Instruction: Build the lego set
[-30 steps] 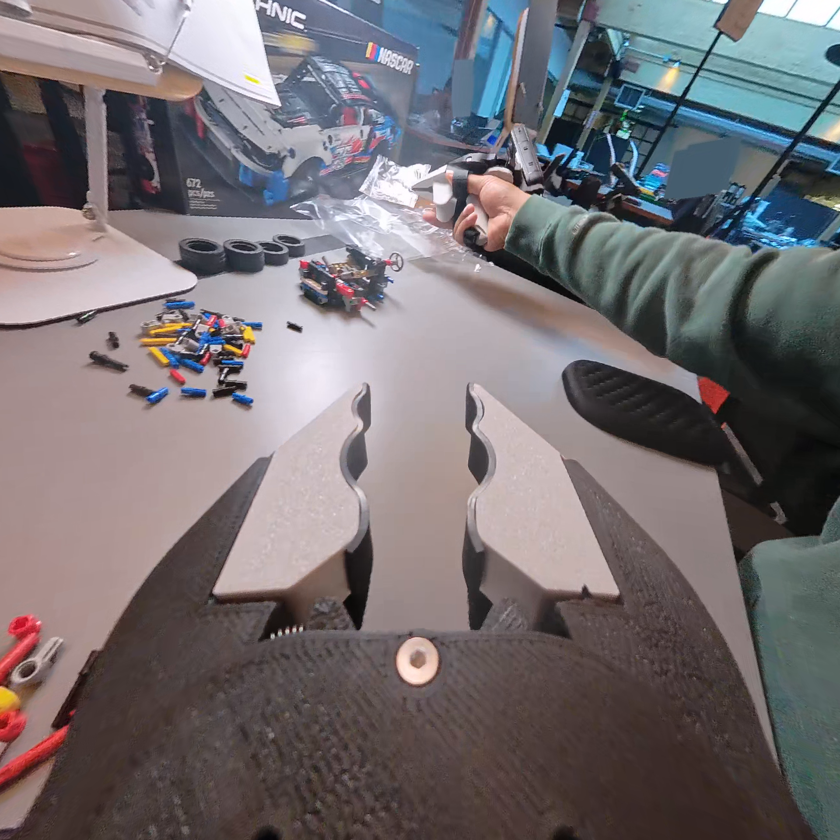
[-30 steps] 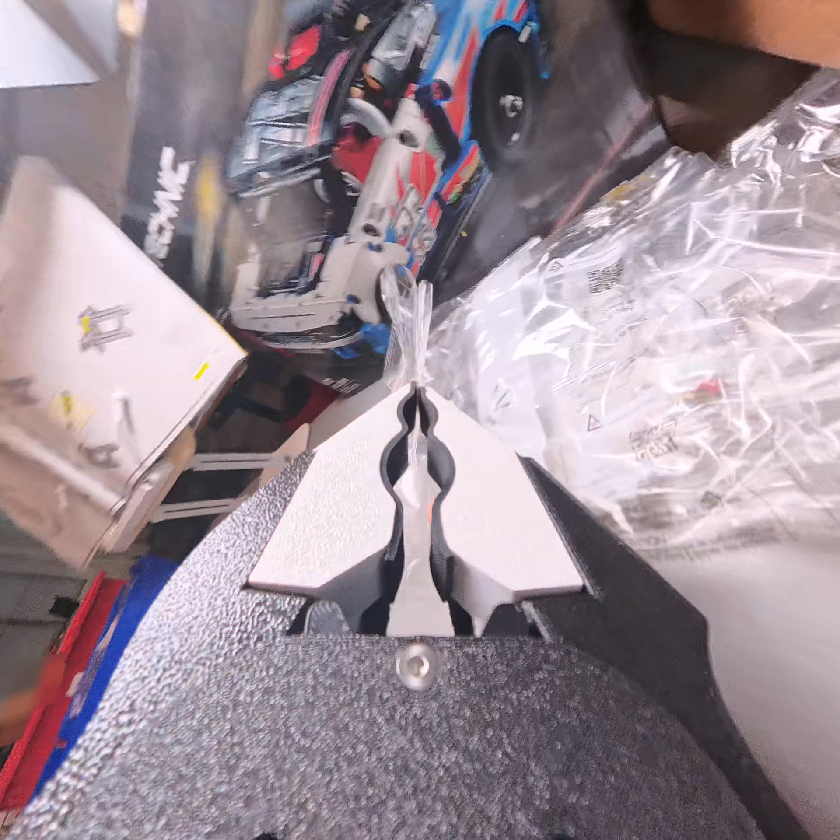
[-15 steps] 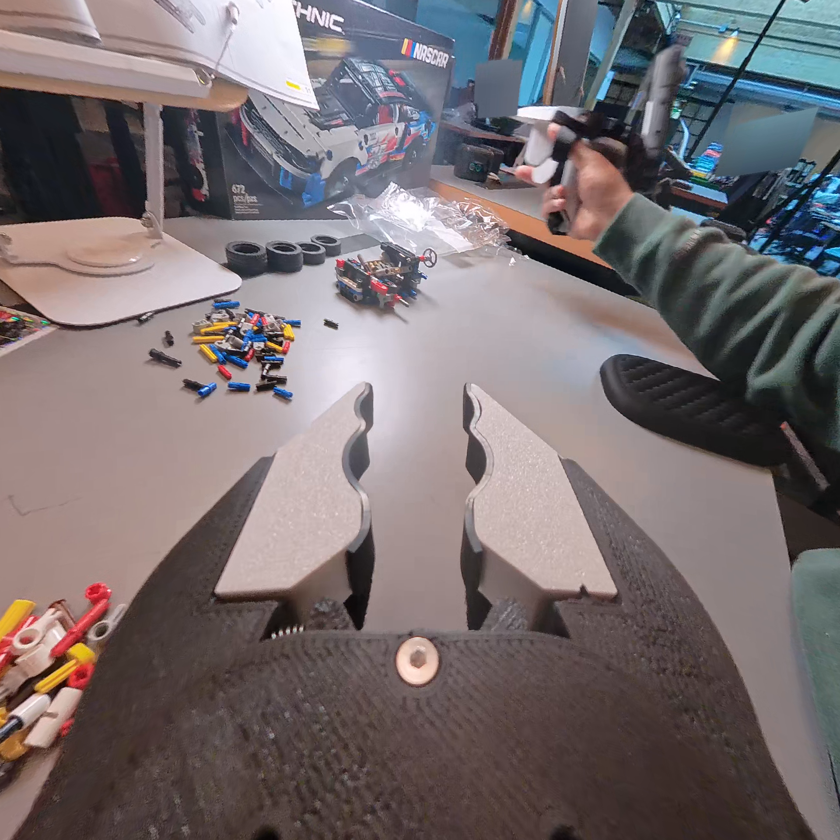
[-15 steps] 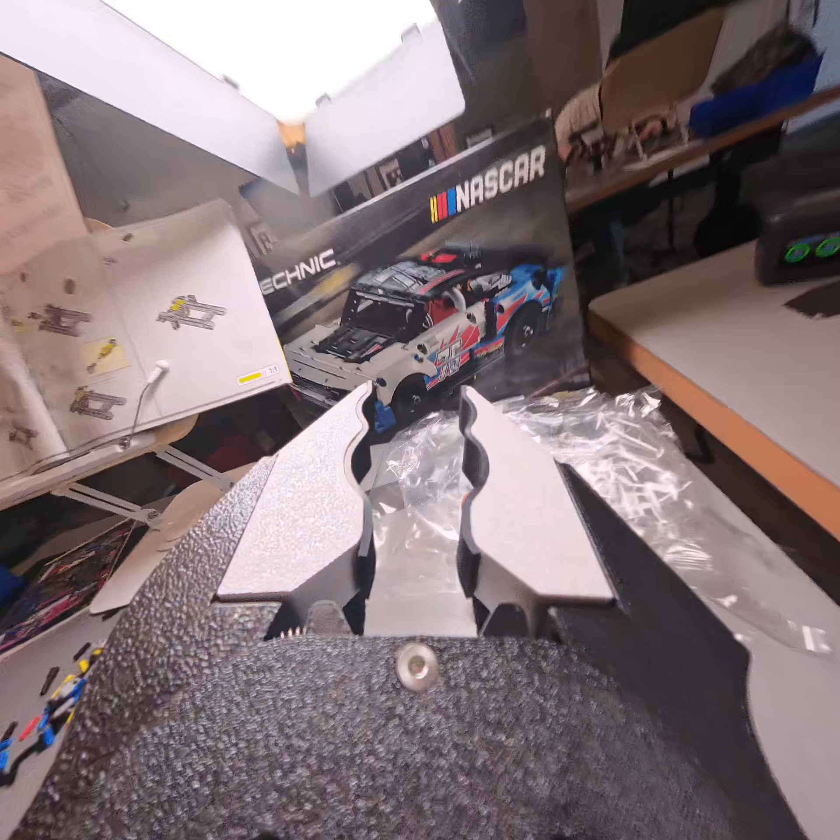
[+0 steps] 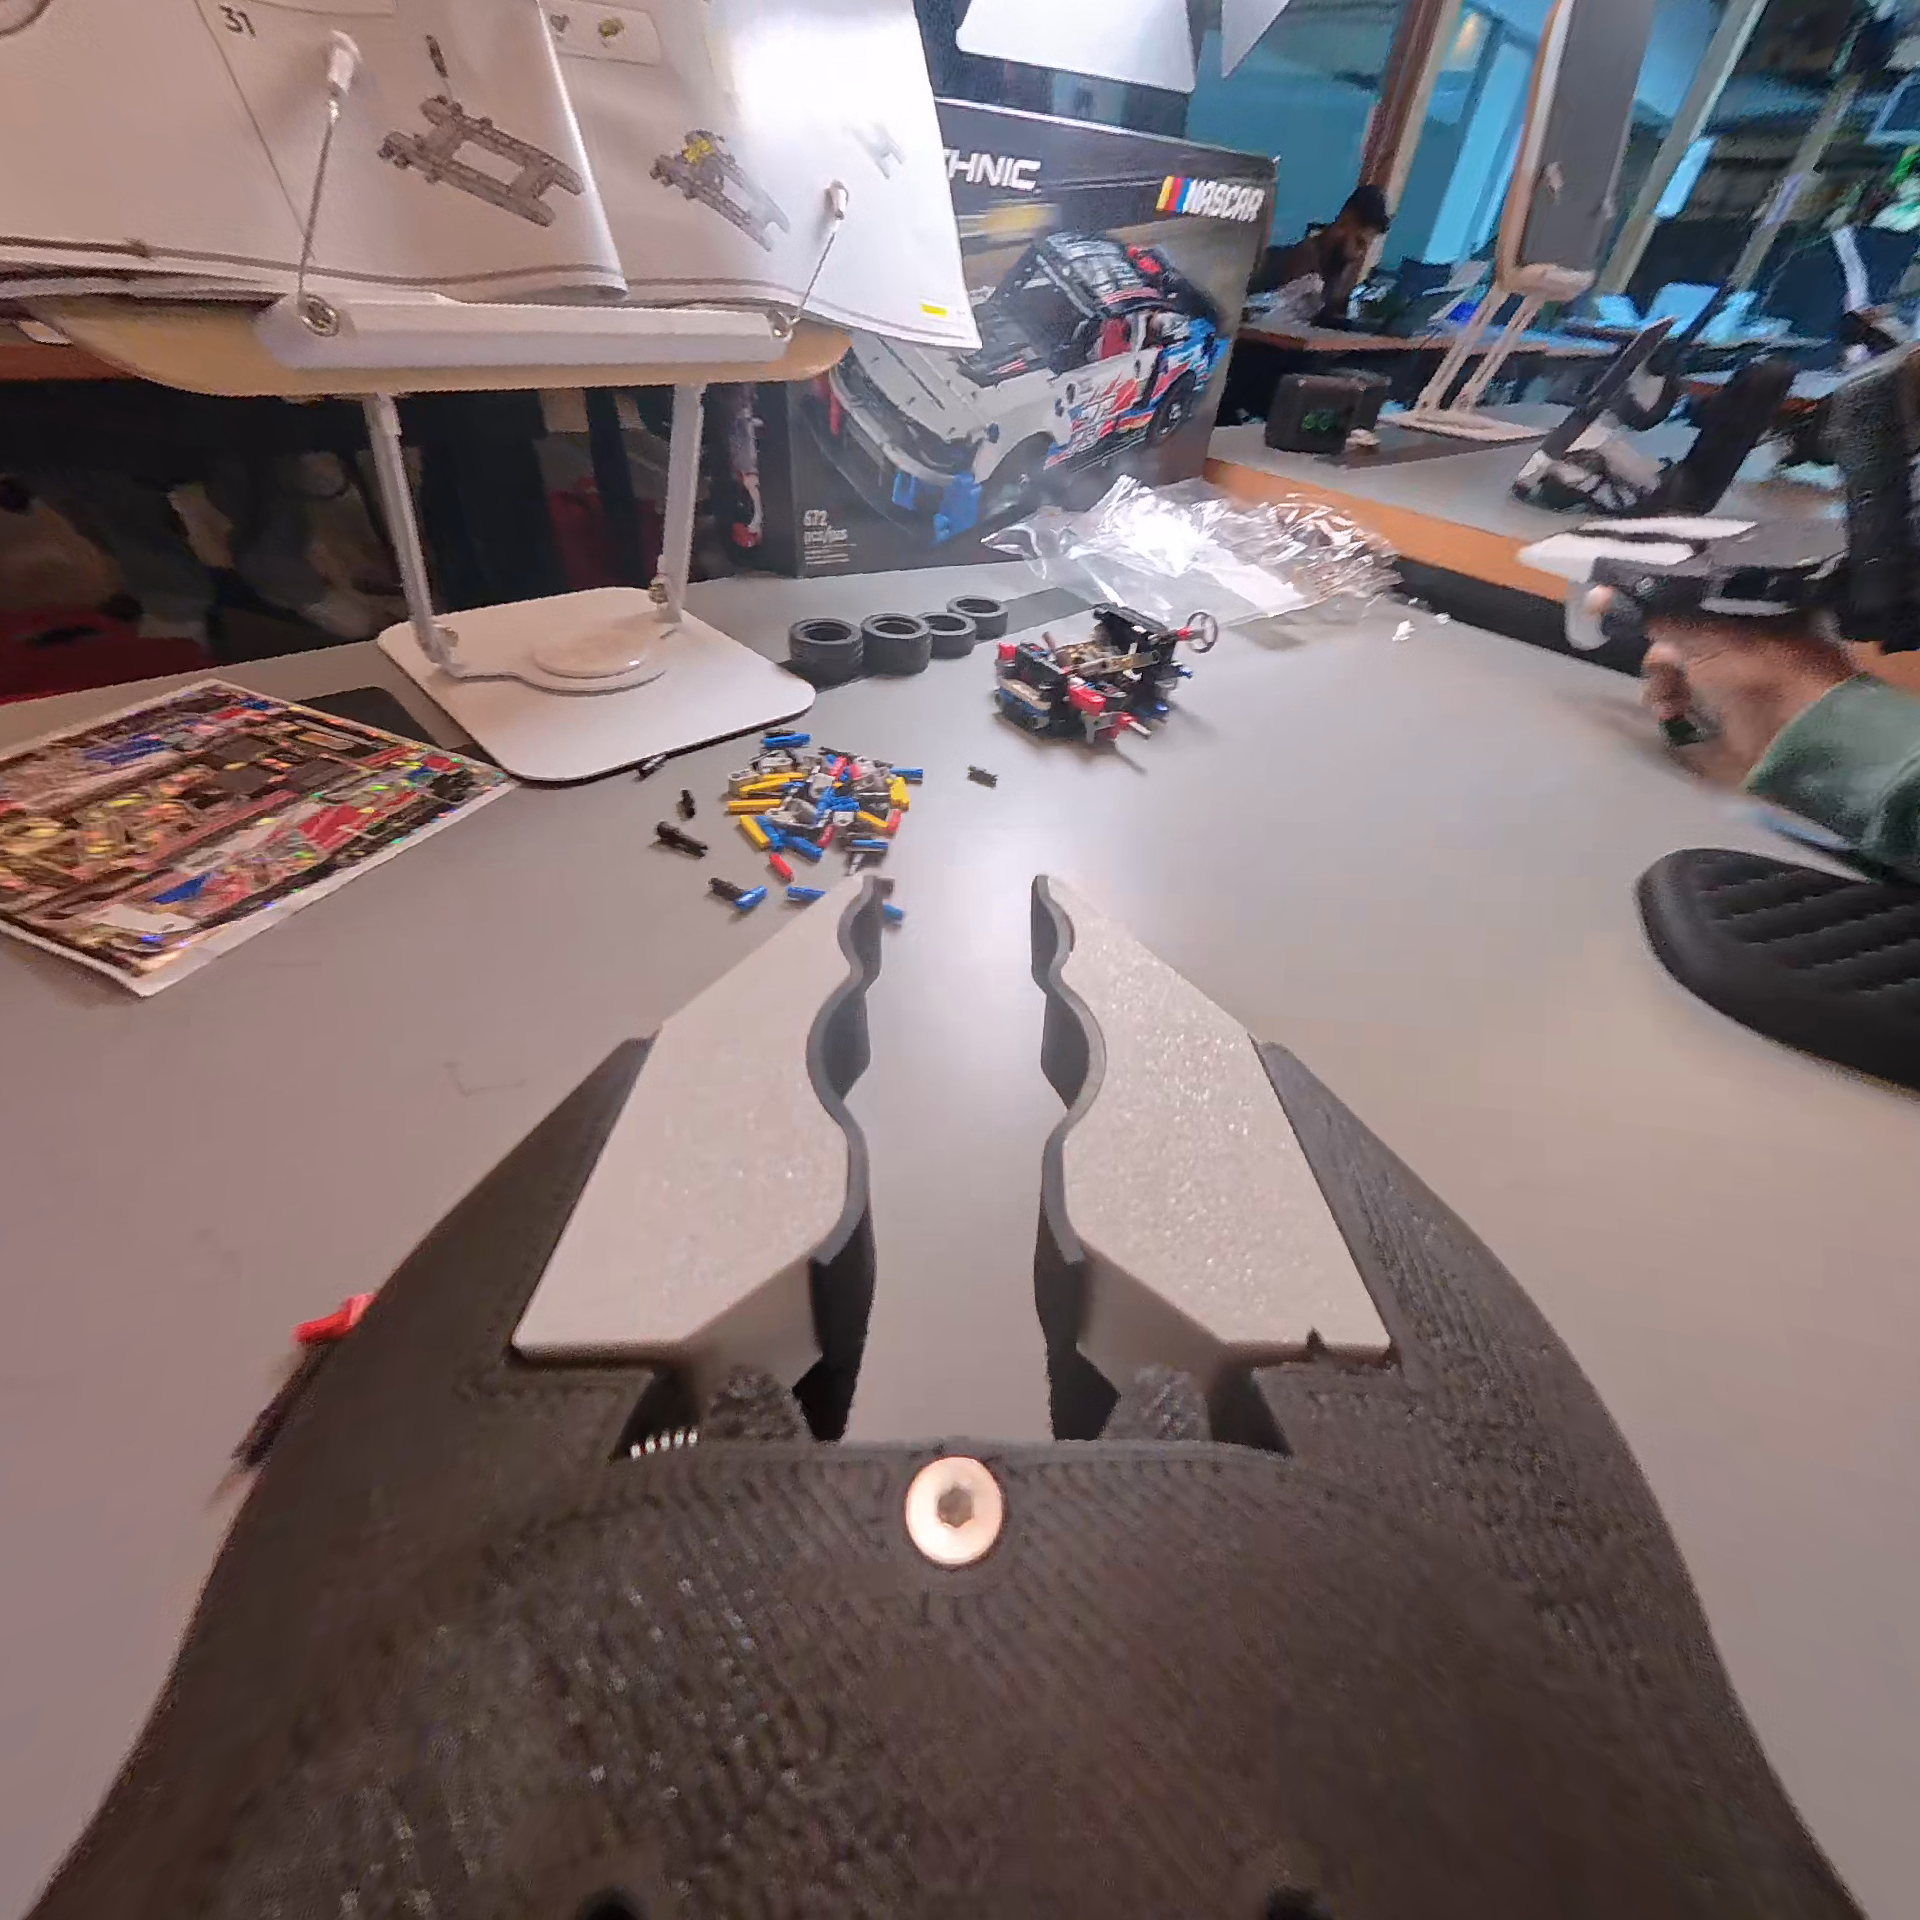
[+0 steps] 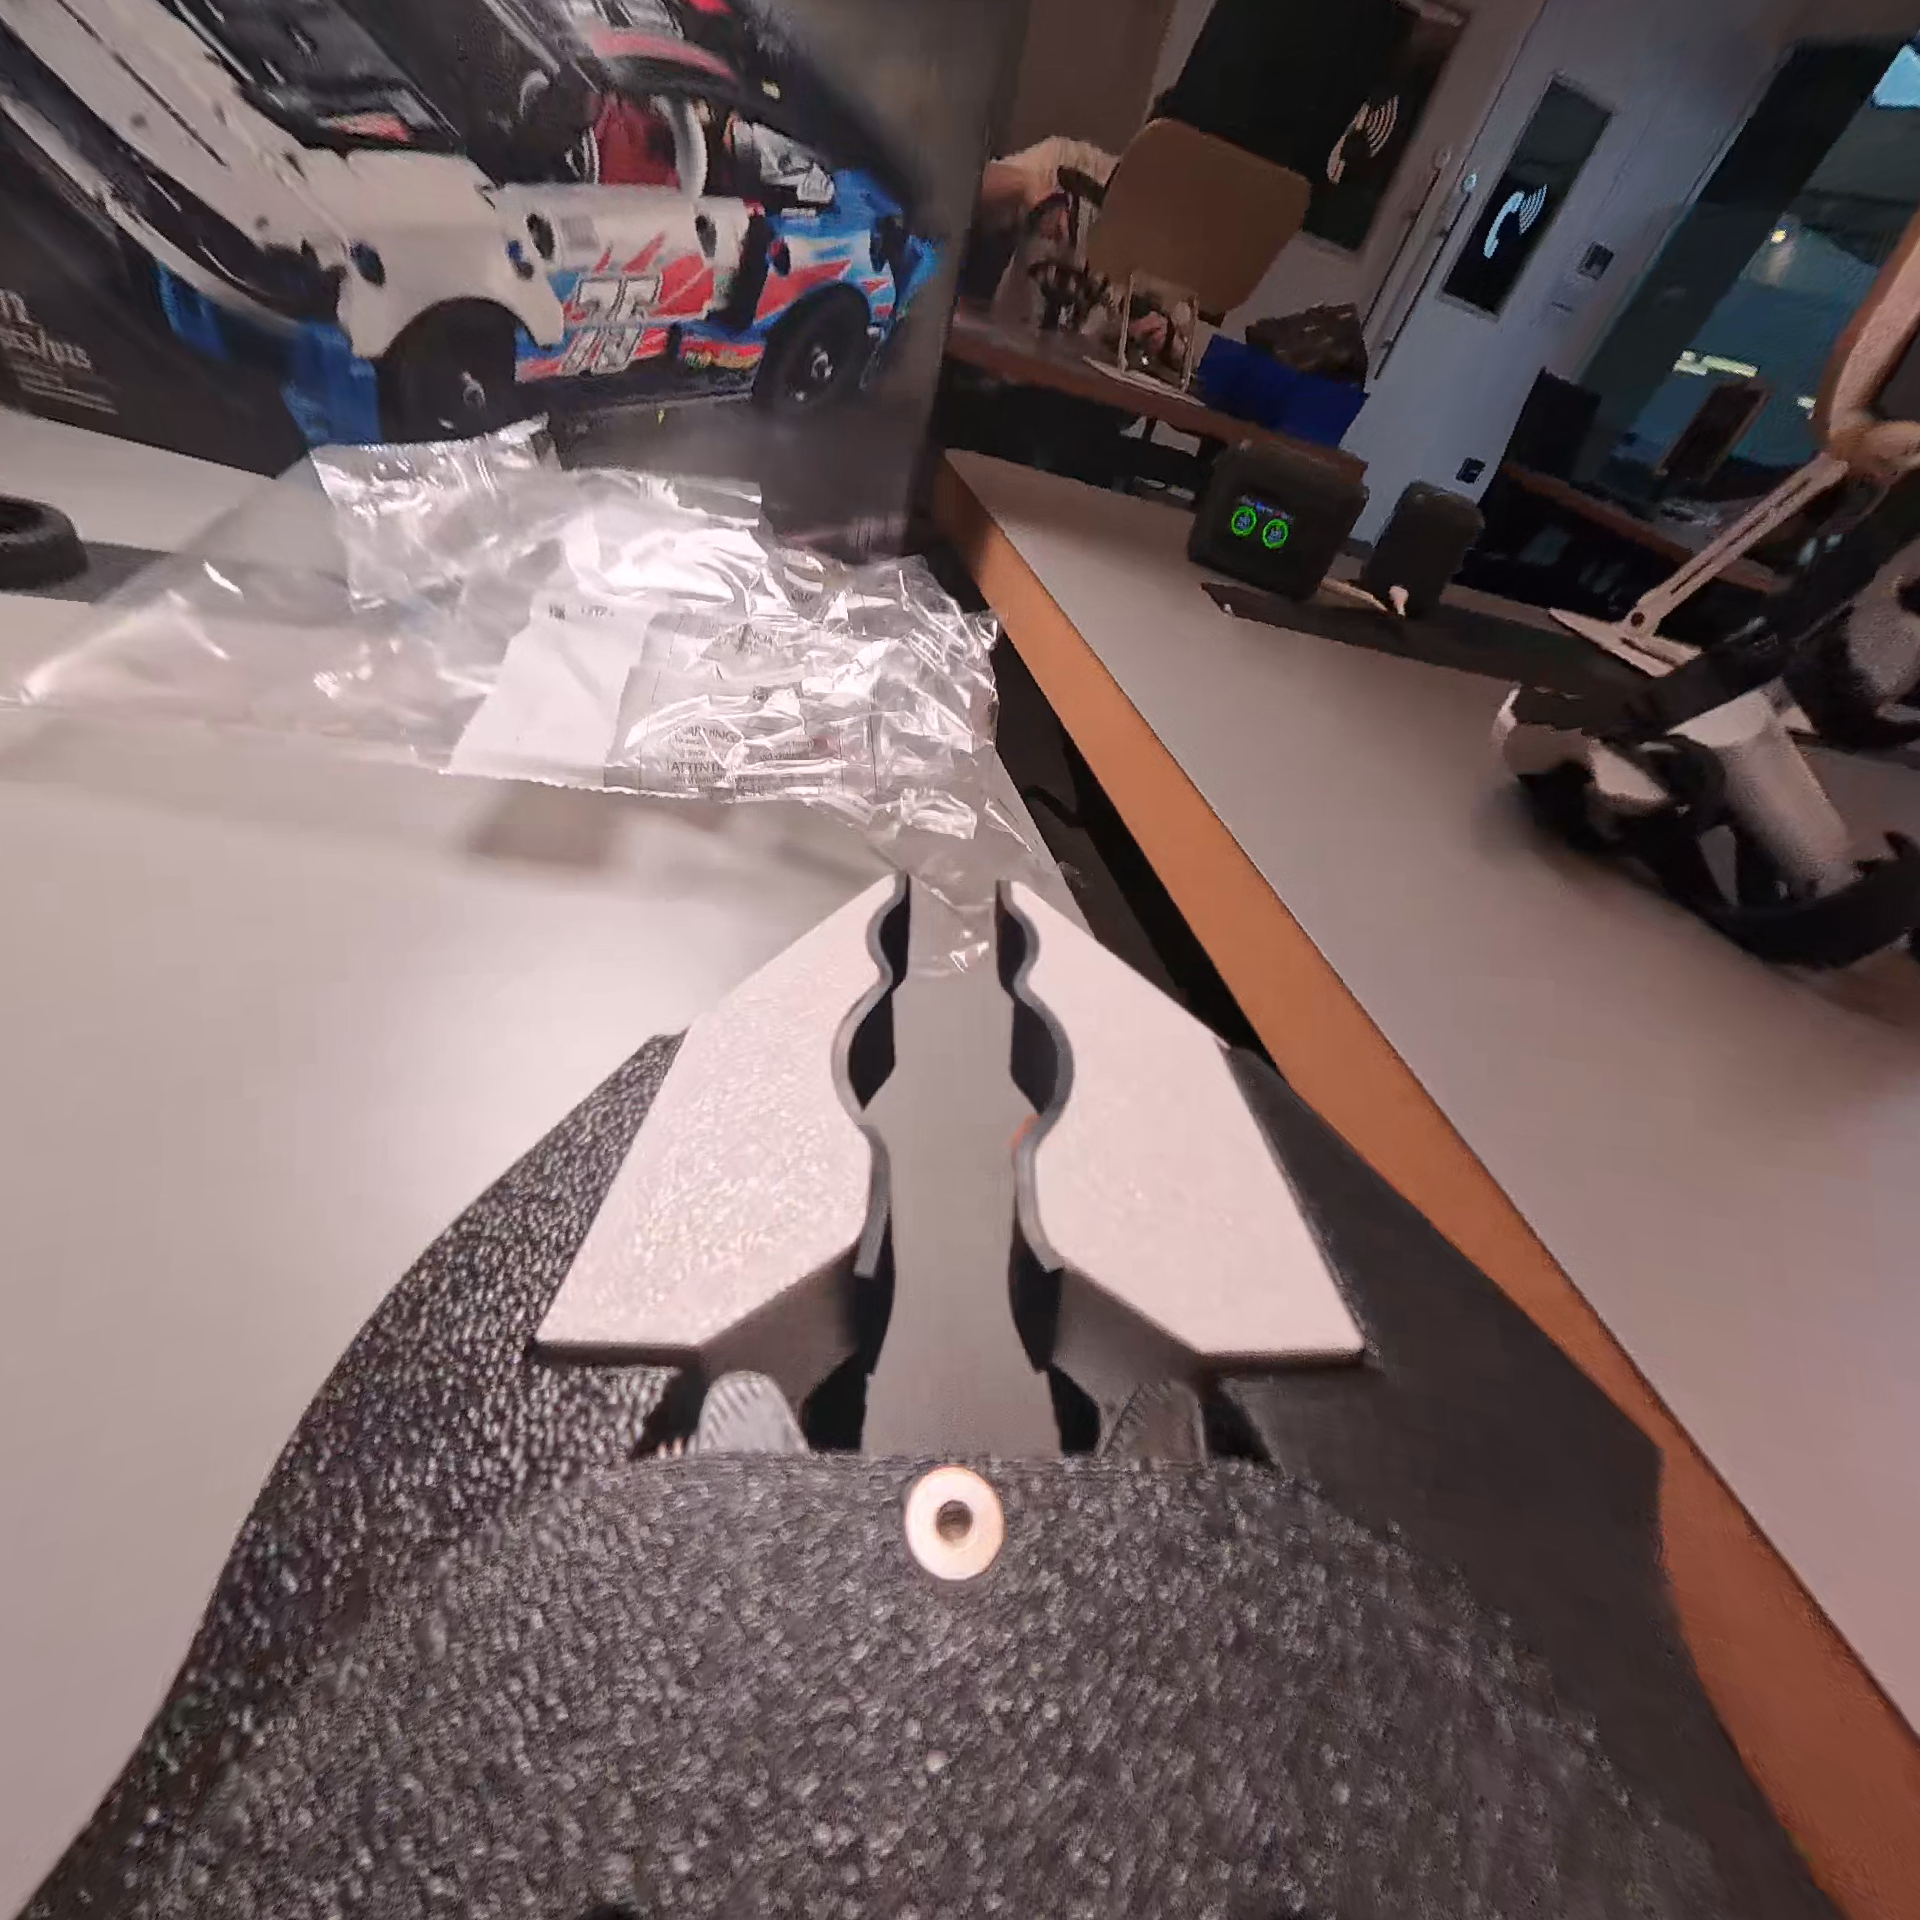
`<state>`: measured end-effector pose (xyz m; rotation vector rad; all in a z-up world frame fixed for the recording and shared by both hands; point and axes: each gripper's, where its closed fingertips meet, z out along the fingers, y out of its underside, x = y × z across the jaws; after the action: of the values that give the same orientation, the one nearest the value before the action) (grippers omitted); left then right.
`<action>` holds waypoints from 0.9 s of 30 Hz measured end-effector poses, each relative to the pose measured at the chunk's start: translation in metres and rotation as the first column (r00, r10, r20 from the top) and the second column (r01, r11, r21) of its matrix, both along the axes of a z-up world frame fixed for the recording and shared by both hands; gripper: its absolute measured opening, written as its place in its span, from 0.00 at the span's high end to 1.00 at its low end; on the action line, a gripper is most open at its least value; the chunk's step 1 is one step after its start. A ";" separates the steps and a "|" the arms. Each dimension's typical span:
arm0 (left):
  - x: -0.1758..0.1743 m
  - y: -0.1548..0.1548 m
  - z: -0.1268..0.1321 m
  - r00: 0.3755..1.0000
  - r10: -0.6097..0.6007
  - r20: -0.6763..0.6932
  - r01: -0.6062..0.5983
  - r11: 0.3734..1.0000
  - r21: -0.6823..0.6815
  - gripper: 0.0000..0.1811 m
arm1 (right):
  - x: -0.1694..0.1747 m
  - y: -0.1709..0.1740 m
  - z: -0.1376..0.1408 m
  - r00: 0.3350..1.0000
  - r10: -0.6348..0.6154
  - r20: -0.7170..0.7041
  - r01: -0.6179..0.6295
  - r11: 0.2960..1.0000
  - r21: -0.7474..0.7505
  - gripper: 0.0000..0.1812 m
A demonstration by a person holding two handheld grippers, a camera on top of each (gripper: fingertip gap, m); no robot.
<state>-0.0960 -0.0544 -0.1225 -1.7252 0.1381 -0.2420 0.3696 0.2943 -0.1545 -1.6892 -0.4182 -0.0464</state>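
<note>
A partly built black Lego car chassis (image 5: 1091, 675) stands on the grey table (image 5: 1351, 883), with several black tyres (image 5: 899, 639) to its left. A pile of small blue, yellow, red and black pins (image 5: 821, 810) lies nearer me. My left gripper (image 5: 956, 894) is open and empty, low over the table just short of the pile. My right gripper (image 6: 951, 894) is open and empty, near the table's right edge and pointing at the clear plastic bags (image 6: 675, 644). It also shows blurred at the far right of the left wrist view (image 5: 1662, 582), held in a hand.
An instruction booklet on a white stand (image 5: 468, 156) and a shiny sticker sheet (image 5: 197, 821) sit at the left. The set's box (image 5: 1091, 343) stands at the back. A red piece (image 5: 332, 1325) lies by my left gripper. A black chair armrest (image 5: 1787, 966) is at right; a neighbouring table (image 6: 1455, 831) holds other gear. The grippers' ends are close to 60 centimetres from one another.
My right gripper has let go of the plastic bag, opened, and drawn back down to the right. My left gripper has swung left and closer to the pin pile.
</note>
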 end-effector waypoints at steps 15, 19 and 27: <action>-0.147 -0.102 -0.026 0.889 0.352 -0.294 -0.448 0.805 -0.389 0.85 | -0.164 -0.083 0.005 0.828 0.548 0.117 -0.558 0.827 0.073 0.75; -0.153 -0.129 -0.031 0.880 0.292 -0.374 -0.452 0.756 -0.474 0.83 | -0.168 -0.092 -0.001 0.808 0.571 0.143 -0.583 0.809 0.066 0.76; -0.160 -0.184 -0.068 0.872 0.090 -0.480 -0.449 0.536 -0.715 0.85 | -0.164 -0.093 -0.001 0.816 0.567 0.115 -0.575 0.816 0.059 0.78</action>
<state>-0.2561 -0.2384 -0.1907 -2.6963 0.0289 0.3683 0.2057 0.2011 -0.1552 -1.4132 -0.9704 0.2989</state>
